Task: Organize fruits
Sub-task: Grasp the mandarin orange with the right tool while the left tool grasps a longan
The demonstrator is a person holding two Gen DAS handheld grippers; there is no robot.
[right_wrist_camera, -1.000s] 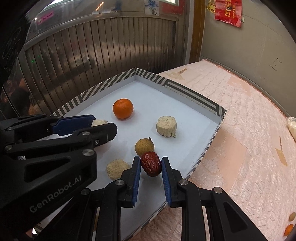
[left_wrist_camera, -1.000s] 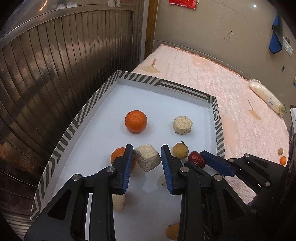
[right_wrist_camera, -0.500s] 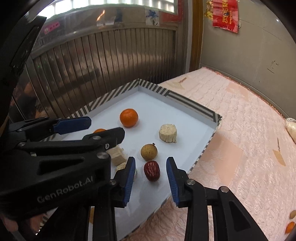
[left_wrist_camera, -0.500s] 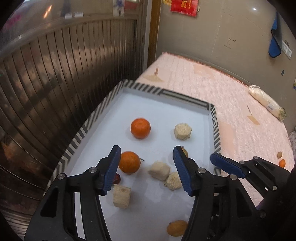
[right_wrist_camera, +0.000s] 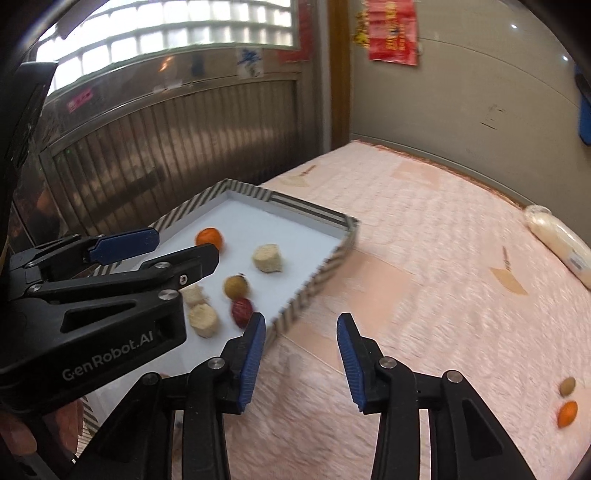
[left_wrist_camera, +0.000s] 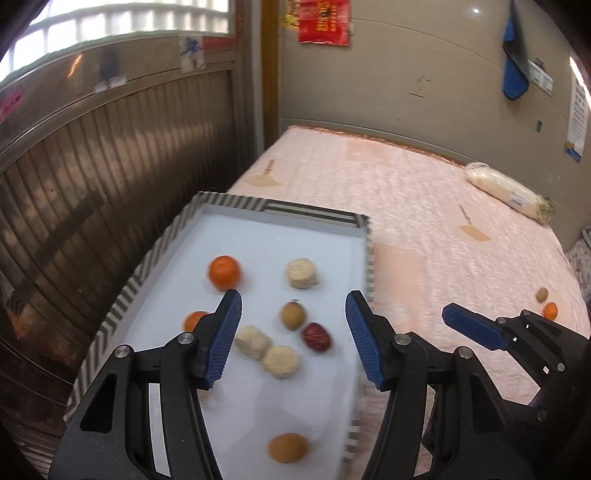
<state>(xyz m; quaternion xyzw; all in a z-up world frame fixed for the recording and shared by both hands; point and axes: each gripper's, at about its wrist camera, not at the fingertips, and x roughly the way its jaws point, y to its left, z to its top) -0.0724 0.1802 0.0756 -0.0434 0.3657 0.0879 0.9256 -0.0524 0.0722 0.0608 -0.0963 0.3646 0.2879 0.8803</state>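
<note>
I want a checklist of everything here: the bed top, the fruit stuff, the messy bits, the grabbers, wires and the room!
Surface: pink quilted bed top.
Job's things: striped tray holding oranges, pale chunks, a red date; small orange and brown fruit outside it.
Clutter: white wrapped roll.
Grippers: left gripper open, empty; right gripper opening, empty.
Cables: nothing seen.
Surroundings: ribbed metal door, blue cloth, red paper.

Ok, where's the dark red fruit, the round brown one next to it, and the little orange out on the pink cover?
red date (left_wrist_camera: 316, 336), left wrist view, middle of its skin
longan (left_wrist_camera: 293, 315), left wrist view, its rounded front
small orange (right_wrist_camera: 567, 413), right wrist view, its centre
</note>
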